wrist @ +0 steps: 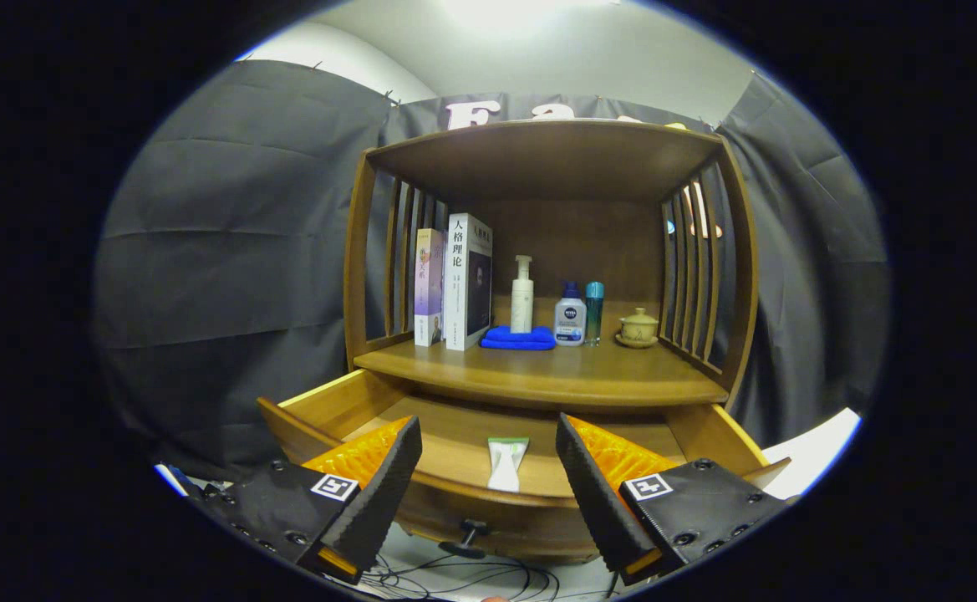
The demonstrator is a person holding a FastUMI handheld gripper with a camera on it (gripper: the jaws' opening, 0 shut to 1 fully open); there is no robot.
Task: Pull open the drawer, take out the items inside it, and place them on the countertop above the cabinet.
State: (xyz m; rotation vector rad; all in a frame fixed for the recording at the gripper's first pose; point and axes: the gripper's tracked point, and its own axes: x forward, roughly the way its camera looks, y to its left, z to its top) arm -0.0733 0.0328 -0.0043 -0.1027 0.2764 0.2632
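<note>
The wooden cabinet's drawer (321,405) is pulled open, and its knob (471,528) shows on the front panel below. A small white tube with a green cap (506,462) lies inside the drawer near its front. My gripper (488,477) hovers open above the drawer's front edge, and the tube lies between and just beyond the two fingers (388,485), touched by neither. The countertop (538,372) spans the cabinet just above the drawer.
On the countertop stand two books (455,284), a white pump bottle (522,294) behind a folded blue cloth (519,338), a small bottle (570,316), a teal bottle (594,312) and a lidded cup on a saucer (638,328). Cables (463,577) lie on the floor.
</note>
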